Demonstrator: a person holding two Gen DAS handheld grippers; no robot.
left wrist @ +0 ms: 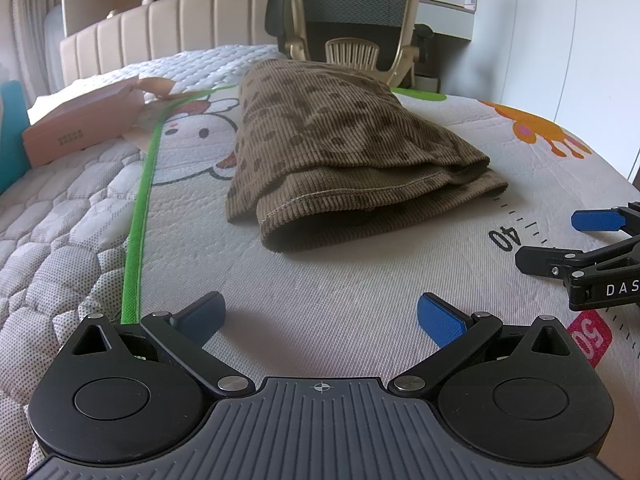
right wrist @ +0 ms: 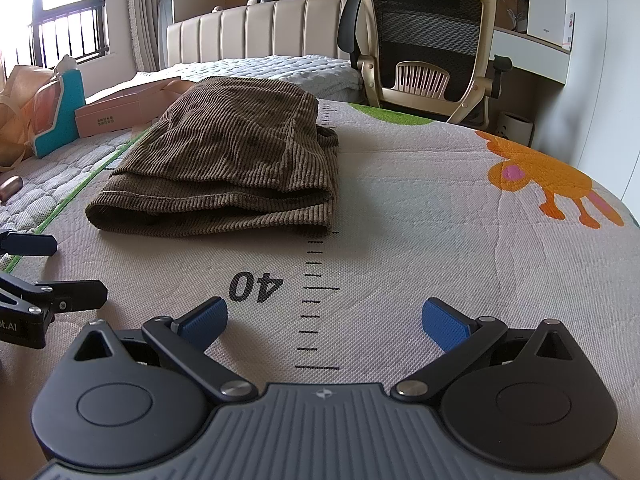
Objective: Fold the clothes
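The brown corduroy garment (left wrist: 352,152) lies folded into a thick, roughly rectangular bundle on the printed mat (left wrist: 320,280), ahead of both grippers and apart from them. Its ribbed cloth carries a darker spotted pattern, plain in the left wrist view; a pale stitched hem runs across the near layer, and the near end shows 2 or 3 stacked layers with a rounded fold at the bottom. In the right wrist view the garment (right wrist: 236,160) sits just beyond a printed ruler scale (right wrist: 320,300) marked 40, its near right corner touching the top of the scale.

The mat covers a quilted bed (left wrist: 52,216); it has a green border stripe (left wrist: 138,216), a cartoon figure and an orange animal print (right wrist: 548,176). An office chair (right wrist: 424,44) stands behind the bed's far edge. A pink cardboard box (left wrist: 80,124) rests on the quilt to the left of the garment.

The left gripper (left wrist: 320,320) rests low over the mat, blue pads spread wide and holding nothing. The right gripper (right wrist: 324,320) is likewise spread apart and empty, hovering above the ruler marks.
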